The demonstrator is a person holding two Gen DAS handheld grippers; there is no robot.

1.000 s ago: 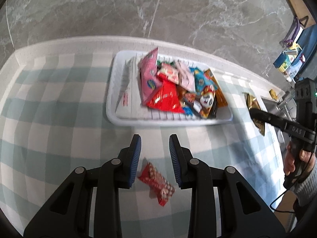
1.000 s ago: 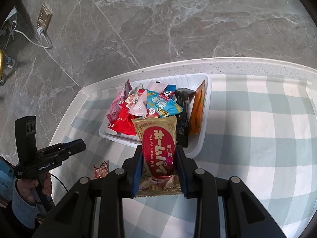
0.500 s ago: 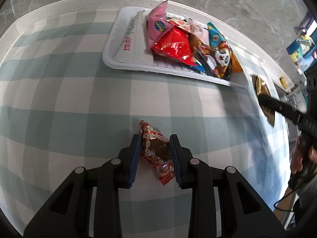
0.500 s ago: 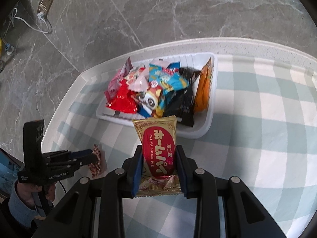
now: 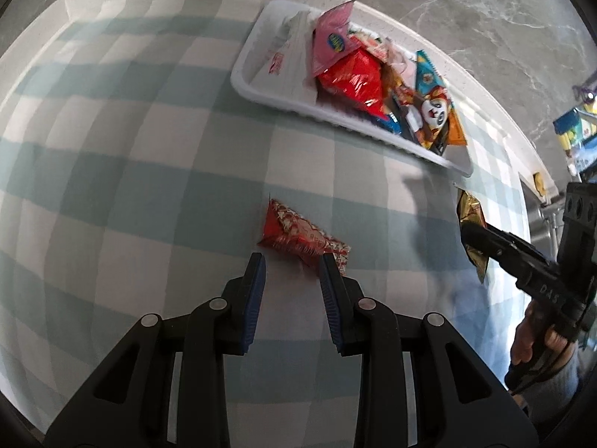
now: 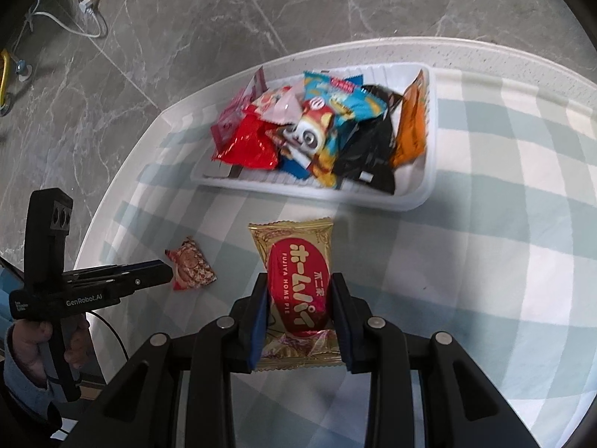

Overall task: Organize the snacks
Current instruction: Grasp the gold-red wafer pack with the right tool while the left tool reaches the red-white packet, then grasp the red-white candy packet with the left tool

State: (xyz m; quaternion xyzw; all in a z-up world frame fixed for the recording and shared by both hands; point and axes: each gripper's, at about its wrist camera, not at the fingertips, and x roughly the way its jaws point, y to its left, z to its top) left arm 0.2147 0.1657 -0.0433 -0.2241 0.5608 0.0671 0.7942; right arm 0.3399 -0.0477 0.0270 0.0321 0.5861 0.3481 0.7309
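A small red snack packet (image 5: pixel 300 237) lies on the checked cloth; it also shows in the right wrist view (image 6: pixel 190 264). My left gripper (image 5: pixel 291 263) is open just behind it, the right fingertip touching the packet's corner. My right gripper (image 6: pixel 299 283) is shut on a gold and red Home Pie packet (image 6: pixel 298 280), held above the cloth in front of the white tray (image 6: pixel 414 201). The tray (image 5: pixel 250 86) holds several mixed snack bags. The right gripper and its gold packet (image 5: pixel 472 224) show at the right in the left wrist view.
The table has a blue and white checked cloth (image 5: pixel 130 156) and a rounded white edge (image 6: pixel 141 142). Grey marble floor (image 6: pixel 186 18) lies beyond. A wall socket with a cable (image 6: pixel 89 7) is at the far left.
My left gripper pulled back so the red packet now lies just ahead of its open fingers instead of between them. My right gripper drew back from the tray with the Home Pie packet.
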